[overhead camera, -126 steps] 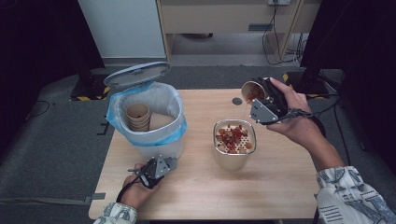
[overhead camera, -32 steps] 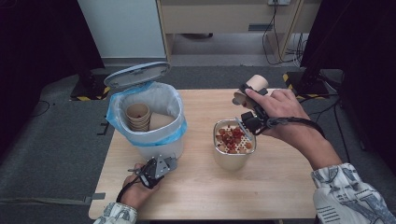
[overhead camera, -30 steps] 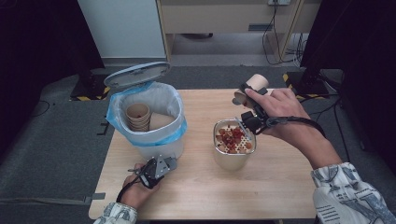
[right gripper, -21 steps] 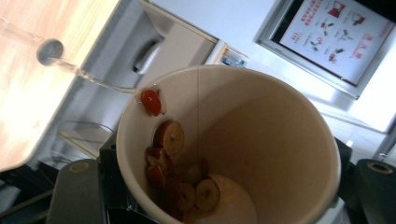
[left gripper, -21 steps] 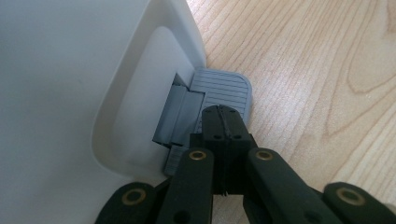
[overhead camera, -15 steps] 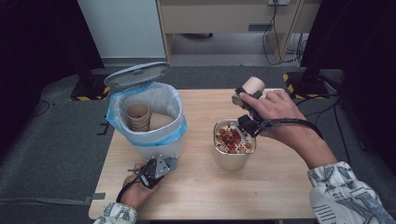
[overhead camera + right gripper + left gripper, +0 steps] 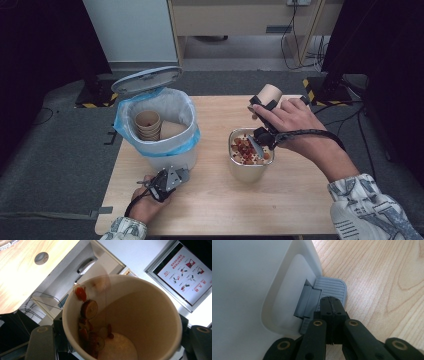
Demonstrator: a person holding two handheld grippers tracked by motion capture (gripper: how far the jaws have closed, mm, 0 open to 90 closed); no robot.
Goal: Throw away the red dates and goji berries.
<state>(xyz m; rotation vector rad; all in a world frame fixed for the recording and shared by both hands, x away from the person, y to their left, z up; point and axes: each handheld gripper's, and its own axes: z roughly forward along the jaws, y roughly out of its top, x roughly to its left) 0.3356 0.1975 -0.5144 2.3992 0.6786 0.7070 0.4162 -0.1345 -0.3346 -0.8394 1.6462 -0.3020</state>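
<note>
My right gripper clamps the paper cup, tipped so fruit slices drop into the bowl. Left gripper, jaws shut, presses the bin's pedal, keeping the lid up.

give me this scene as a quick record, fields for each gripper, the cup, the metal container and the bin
left gripper: shut, tips on the grey pedal at the foot of the white bin
right gripper: shut on paper cup, tipped over the metal container
paper cup contents: a few red and brown pieces clinging to the inner wall
metal container: holds red and pale pieces, stands on the wooden table
bin: lid raised, blue liner, stacked paper cups inside
</note>
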